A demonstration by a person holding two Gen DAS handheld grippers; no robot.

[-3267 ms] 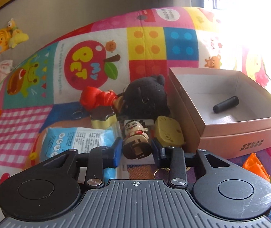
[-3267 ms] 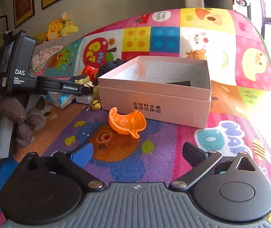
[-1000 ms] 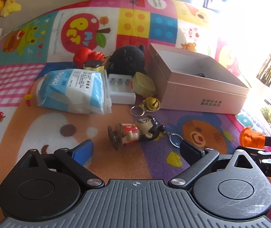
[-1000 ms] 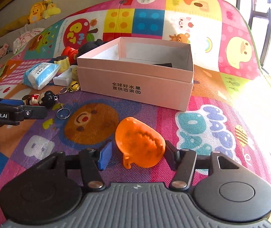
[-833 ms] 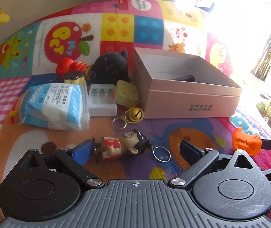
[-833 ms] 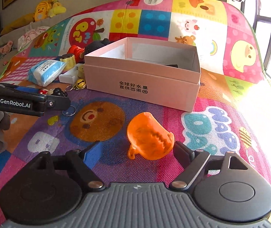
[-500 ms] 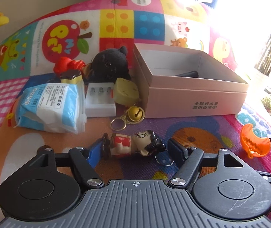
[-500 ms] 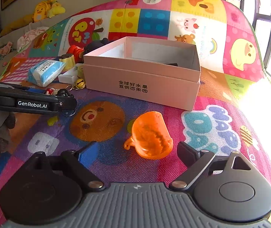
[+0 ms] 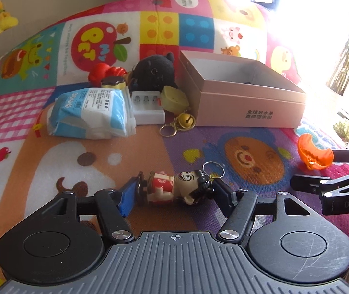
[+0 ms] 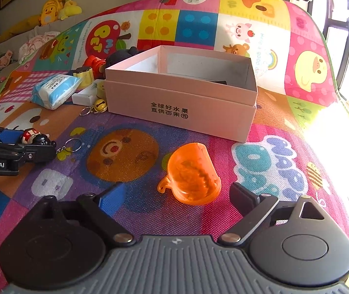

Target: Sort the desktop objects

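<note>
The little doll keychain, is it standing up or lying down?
Lying down. The doll keychain lies sideways on the play mat, base to the left, head to the right, between the left tongs.

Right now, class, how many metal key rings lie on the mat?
2: one key ring on the figurine, one ring by the gold bell. Others may be hidden.

We read black Chinese characters, 全球好水果 above 直供百果园, on the pink box (image 10: 179, 105). The play mat (image 10: 260, 152) bears "PET MY" on its red apple. The left gripper (image 10: 27, 139) shows "nRobot.AI"; the right gripper (image 9: 321, 169) shows "DAS".
</note>
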